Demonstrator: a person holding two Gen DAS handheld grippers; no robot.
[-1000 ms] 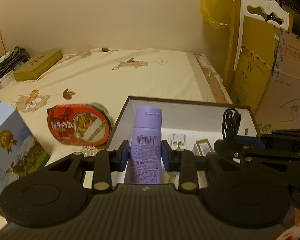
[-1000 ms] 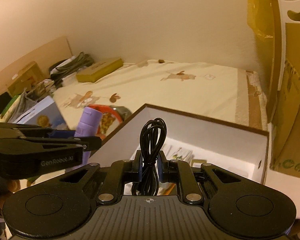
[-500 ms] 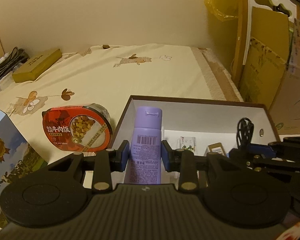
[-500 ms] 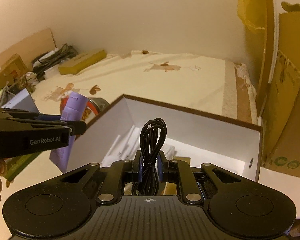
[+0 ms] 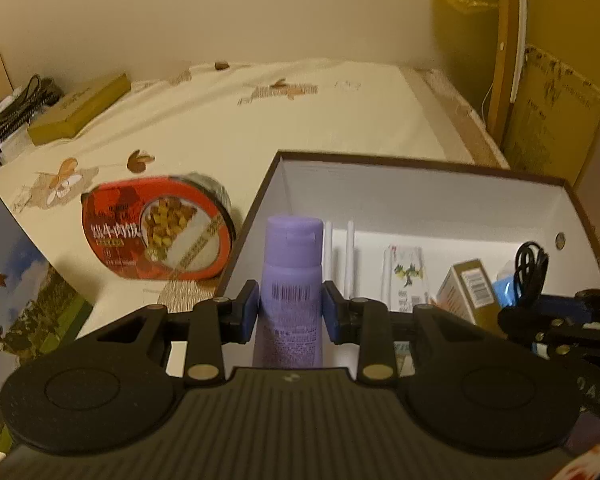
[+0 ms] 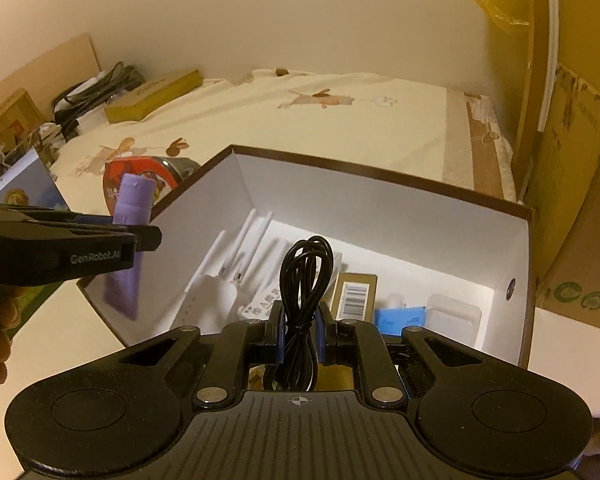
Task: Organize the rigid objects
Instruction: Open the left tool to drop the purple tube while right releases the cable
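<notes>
My left gripper [image 5: 291, 312] is shut on an upright purple bottle [image 5: 292, 280] over the near left part of the open white box [image 5: 420, 196]. It also shows in the right wrist view [image 6: 130, 240], at the box's left wall [image 6: 204, 216]. My right gripper [image 6: 299, 332] is shut on a coiled black cable [image 6: 306, 280] above the box's middle; the cable shows in the left wrist view [image 5: 530, 268] at the right. Inside the box lie a white router with antennas [image 6: 236, 256], a gold carton [image 6: 354, 296], a blue item [image 6: 400, 318] and a white plastic piece [image 6: 454, 316].
A red instant-meal bowl [image 5: 156, 228] lies left of the box on the cream bedspread [image 5: 260, 120]. A blue picture box [image 5: 16, 288] stands at the near left. A flat gold box [image 5: 80, 108] and cables [image 5: 16, 100] lie far left. Cardboard [image 5: 556, 96] leans at the right.
Both grippers have moved forward and tipped down over the box, each holding its object. More of the box's inside shows now.
</notes>
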